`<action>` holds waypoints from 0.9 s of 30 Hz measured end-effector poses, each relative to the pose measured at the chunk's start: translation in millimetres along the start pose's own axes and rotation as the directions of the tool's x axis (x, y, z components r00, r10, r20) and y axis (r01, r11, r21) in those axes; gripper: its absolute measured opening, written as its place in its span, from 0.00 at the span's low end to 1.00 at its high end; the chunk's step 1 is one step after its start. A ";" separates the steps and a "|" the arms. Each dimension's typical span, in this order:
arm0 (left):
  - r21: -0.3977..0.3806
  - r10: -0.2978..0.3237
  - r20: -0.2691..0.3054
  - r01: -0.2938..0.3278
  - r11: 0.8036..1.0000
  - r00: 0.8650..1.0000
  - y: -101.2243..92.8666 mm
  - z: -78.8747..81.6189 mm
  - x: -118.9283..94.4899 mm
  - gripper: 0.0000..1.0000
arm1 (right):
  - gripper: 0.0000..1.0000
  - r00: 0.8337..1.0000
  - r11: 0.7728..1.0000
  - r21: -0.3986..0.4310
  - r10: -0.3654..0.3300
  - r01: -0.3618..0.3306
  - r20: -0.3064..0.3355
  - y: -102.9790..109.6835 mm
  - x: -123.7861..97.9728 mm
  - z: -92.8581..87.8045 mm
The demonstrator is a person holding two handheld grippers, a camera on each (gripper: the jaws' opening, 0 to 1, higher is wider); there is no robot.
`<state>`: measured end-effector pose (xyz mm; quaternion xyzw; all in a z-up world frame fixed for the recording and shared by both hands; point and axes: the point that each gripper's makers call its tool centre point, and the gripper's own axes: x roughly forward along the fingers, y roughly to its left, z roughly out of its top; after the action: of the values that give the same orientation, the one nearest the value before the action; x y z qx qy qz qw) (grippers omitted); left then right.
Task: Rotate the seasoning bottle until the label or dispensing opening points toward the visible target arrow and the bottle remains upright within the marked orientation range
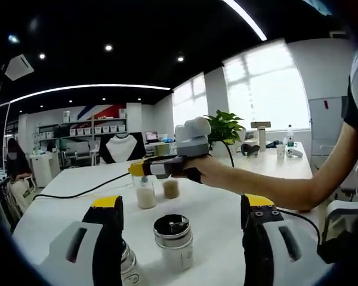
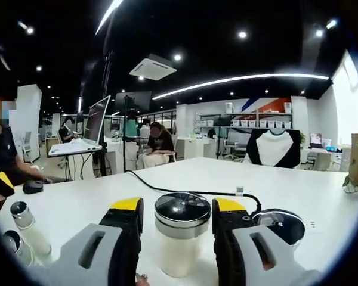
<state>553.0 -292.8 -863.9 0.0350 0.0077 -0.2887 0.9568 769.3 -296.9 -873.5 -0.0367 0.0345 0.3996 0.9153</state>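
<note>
We see a white table (image 1: 227, 208) in an open office, with several seasoning bottles standing on it.

In the left gripper view, the left gripper (image 1: 182, 208) has its yellow-tipped jaws spread wide apart, grasping nothing. Between them, though farther along the table and clear of both jaws, stands a seasoning bottle (image 1: 173, 241) with a shiny metal cap, upright and filled with pale powder. A second metal-capped bottle (image 1: 129, 266) sits low beside the left jaw, partly hidden by it. Beyond them, the right gripper (image 1: 140, 168) comes in from the right, held in a person's hand (image 1: 206, 171), its yellow tip right above a clear bottle of white grains (image 1: 145, 194); we cannot tell from here whether it touches that bottle. Just beside that bottle stands another with brownish contents (image 1: 170, 188). A black cable (image 1: 77, 192) runs across the table, and a potted plant (image 1: 225, 127) stands at the far end.

In the right gripper view, the right gripper (image 2: 178, 214) has its jaws closely flanking a metal-capped bottle (image 2: 182, 229), one jaw on each side of the cap. The bottle stands upright, and the jaws look close against it, but we cannot tell whether they actually clench it. A round metal lid (image 2: 280, 223) shows just beyond the right jaw. Two smaller bottles (image 2: 27, 229) stand at the left edge, near a yellow jaw tip of the left gripper (image 2: 1, 182).
</note>
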 end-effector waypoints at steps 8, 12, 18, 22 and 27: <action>-0.010 0.015 -0.002 -0.015 1.000 1.000 5.1 -2.6 -1.4 0.85 | 0.42 1.000 0.999 -0.048 -0.023 0.023 -0.007 -4.4 6.0 -6.7; -0.016 0.012 -0.006 -0.013 1.000 1.000 4.4 -4.3 -1.3 0.85 | 0.37 0.999 0.996 -0.075 -0.053 0.053 0.002 -10.5 7.1 -7.0; -0.026 0.019 -0.007 -0.019 0.999 1.000 6.2 -6.1 -2.4 0.85 | 0.36 0.999 0.998 -0.052 -0.038 0.039 0.015 -13.1 7.0 -4.5; -0.025 0.025 0.001 -0.025 0.999 1.000 8.0 -4.4 -3.7 0.85 | 0.36 0.999 0.999 -0.033 -0.036 0.037 0.018 -14.0 6.2 -3.6; -0.027 0.035 0.000 -0.035 0.999 0.999 10.4 -5.0 -6.9 0.85 | 0.35 1.000 1.000 -0.015 -0.023 0.023 0.021 -8.7 4.7 -0.5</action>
<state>553.0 -280.1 -868.1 0.0220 0.0108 -0.2717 0.9621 778.9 -299.5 -874.1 -0.0401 0.0215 0.3896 0.9199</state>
